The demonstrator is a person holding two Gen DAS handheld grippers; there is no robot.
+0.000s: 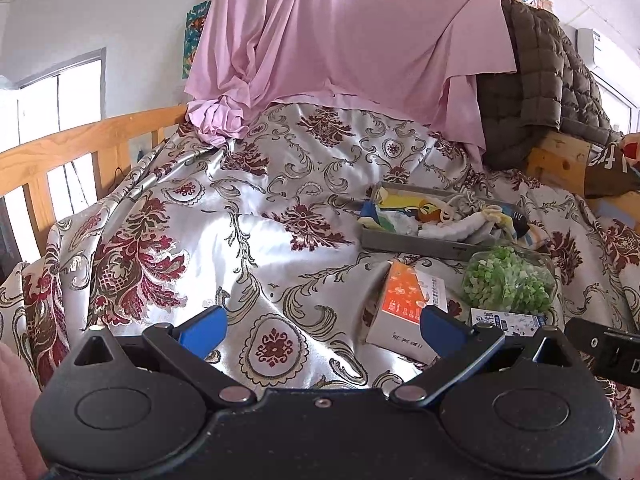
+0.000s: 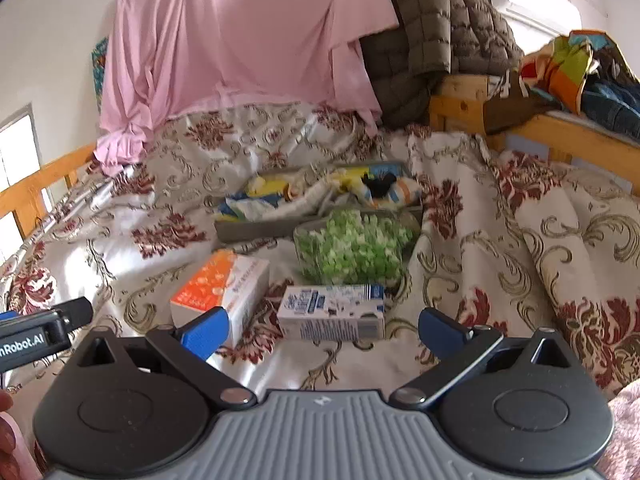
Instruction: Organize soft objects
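Right tool [image 2: 323,330] spread wide, pinching nothing; left tool [image 1: 323,330] likewise spread and empty. Both hover low over the bed [image 2: 500,240], not touching the cover. Straight ahead of the right tool, framed between its fingers, lies the milk carton [image 2: 331,312], long axis crosswise to the fingers, so it looks like a plain across-the-width pinch. The tissue box [image 2: 220,292] sits just left of it, near the right tool's left finger, long axis running away and to the right. Behind the carton is the green bag [image 2: 352,248], touching the tray [image 2: 256,230], which holds a heap of soft cloth pieces. Right tool is nearer to all of these; from the left tool they lie ahead and off to the right, with the tissue box [image 1: 404,304] nearest it. Left view shows the tray [image 1: 416,242] contents sharper and the right tool's body at frame edge; right view shows the carton whole, where the left view shows only its top.
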